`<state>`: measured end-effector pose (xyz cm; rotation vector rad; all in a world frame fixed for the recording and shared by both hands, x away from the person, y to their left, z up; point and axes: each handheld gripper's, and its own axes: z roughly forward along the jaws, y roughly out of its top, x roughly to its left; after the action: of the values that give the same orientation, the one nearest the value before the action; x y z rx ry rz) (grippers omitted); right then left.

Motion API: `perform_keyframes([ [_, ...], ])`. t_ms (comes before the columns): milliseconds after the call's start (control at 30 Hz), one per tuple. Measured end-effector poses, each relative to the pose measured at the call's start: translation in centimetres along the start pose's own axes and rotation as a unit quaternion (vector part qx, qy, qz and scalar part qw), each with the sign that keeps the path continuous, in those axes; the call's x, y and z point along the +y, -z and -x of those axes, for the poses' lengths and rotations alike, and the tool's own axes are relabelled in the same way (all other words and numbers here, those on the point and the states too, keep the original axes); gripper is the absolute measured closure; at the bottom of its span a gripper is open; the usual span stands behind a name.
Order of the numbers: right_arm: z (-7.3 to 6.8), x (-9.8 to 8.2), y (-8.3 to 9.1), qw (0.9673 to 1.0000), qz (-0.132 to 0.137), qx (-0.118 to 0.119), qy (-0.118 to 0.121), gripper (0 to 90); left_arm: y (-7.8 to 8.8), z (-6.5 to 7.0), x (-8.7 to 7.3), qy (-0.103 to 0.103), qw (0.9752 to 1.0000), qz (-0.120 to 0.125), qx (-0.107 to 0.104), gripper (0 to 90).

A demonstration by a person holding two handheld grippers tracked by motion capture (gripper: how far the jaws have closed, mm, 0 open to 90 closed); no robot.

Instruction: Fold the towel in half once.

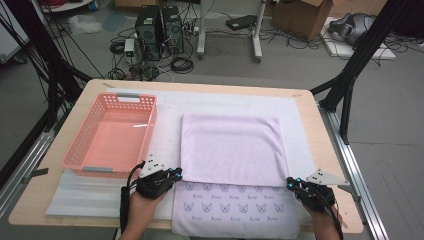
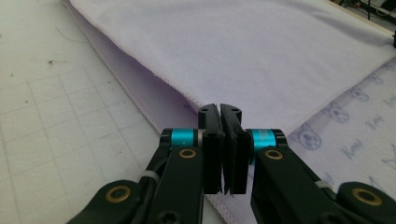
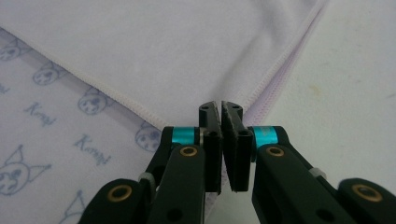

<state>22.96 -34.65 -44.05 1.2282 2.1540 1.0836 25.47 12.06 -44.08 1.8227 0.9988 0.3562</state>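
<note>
Table (image 1: 320,135) comes first for us, a light wooden top covered over most of its width by a white padded mat (image 1: 85,197), with a grid of faint squares on that mat in the left gripper view. On the mat lies the pale lilac cloth (image 1: 232,150), folded so that its plain upper flap covers the far part and a strip printed with small cat faces is left bare along the near edge. To the left of the cloth, just beside it on the mat, we see the pink plastic basket (image 1: 145,125) with latticed walls. At the near left corner of the folded flap sits the left gripper (image 1: 178,174), held in the person's left hand (image 1: 137,207); in the left gripper view its jaws are pressed together, and we cannot tell for certain whether the cloth's stitched edge is caught between them or merely lies beneath. At the near right corner sits the right gripper (image 1: 289,183), and in the right gripper view its jaws are likewise together right at the hemmed corner, with the same doubt about a pinch.
</note>
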Motion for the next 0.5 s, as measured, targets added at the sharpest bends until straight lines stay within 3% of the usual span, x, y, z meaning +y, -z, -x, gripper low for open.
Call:
perform_keyframes([
  [133, 0.2, -0.1, 0.2, 1.0, 0.002, 0.005, -0.007, 87.1, 0.4, 0.1, -0.1, 0.005, 0.9999, -0.004, -0.009, 87.6],
  [267, 0.2, -0.3, 0.7, 0.9998, 0.004, 0.014, -0.015, 87.2, 1.2, 0.1, -0.5, 0.024, 0.9995, 0.002, -0.018, 87.7],
  [500, -0.4, -0.9, 2.0, 0.9995, 0.0, 0.025, -0.021, 87.2, 2.5, 1.1, -1.8, 0.038, 0.9988, -0.001, -0.033, 87.7],
])
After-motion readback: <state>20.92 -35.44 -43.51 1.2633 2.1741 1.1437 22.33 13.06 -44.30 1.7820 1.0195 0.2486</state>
